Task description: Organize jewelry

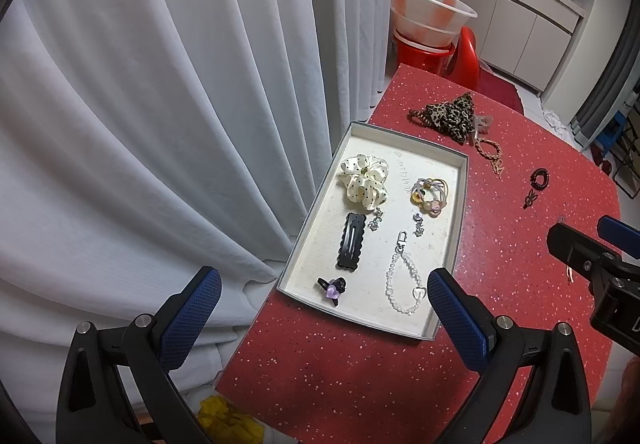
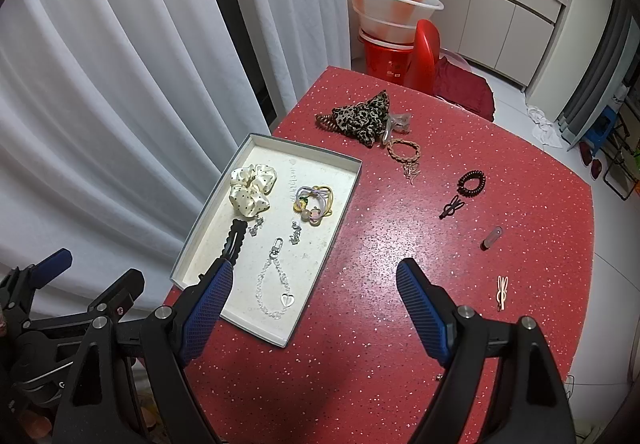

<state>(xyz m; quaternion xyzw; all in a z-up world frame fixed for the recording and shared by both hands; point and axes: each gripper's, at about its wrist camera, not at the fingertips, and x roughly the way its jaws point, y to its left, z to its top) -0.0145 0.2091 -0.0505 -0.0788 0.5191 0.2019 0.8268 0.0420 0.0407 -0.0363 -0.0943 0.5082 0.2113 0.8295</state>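
a: noting the surroundings. a white curtain (image 1: 160, 104) is hanging along the left edge of the red speckled counter (image 2: 400, 324). past the far end a clear basin (image 2: 394, 4) is sitting on a red bucket (image 2: 384, 60), with a red chair (image 2: 424, 56) just beside them and cream cabinets (image 2: 500, 20) behind.

b: what is lying in the way on the counter?

a: several loose pieces. a leopard-print scrunchie (image 2: 364, 116) is lying at the far side, touching a brown coil tie (image 2: 326, 121) and a clear claw clip (image 2: 396, 126). near it a braided bracelet (image 2: 404, 149) is resting, then a dark spiral tie (image 2: 471, 180), a dark bunny clip (image 2: 451, 206), a small tube (image 2: 491, 238) and a pale bunny clip (image 2: 502, 292), all well apart.

b: and the tray?

a: the grey-walled tray (image 1: 316, 204) is sitting at the counter's left edge. it is holding a cream dotted scrunchie (image 1: 364, 180), a bundle of hair ties (image 1: 430, 192), two small silver charms (image 1: 376, 223), a black snap clip (image 1: 352, 240), a purple heart clip (image 1: 332, 288) and a clear bead chain (image 1: 402, 284) with a heart.

b: any writing?

a: faint handwriting is showing on the tray floor, too small to read.

b: gripper poses?

a: the left gripper (image 1: 324, 308) is hovering above the tray's near end, spread wide, holding nothing. the right gripper (image 2: 316, 312) is hovering over the tray's near right corner and bare counter, also spread wide and empty.
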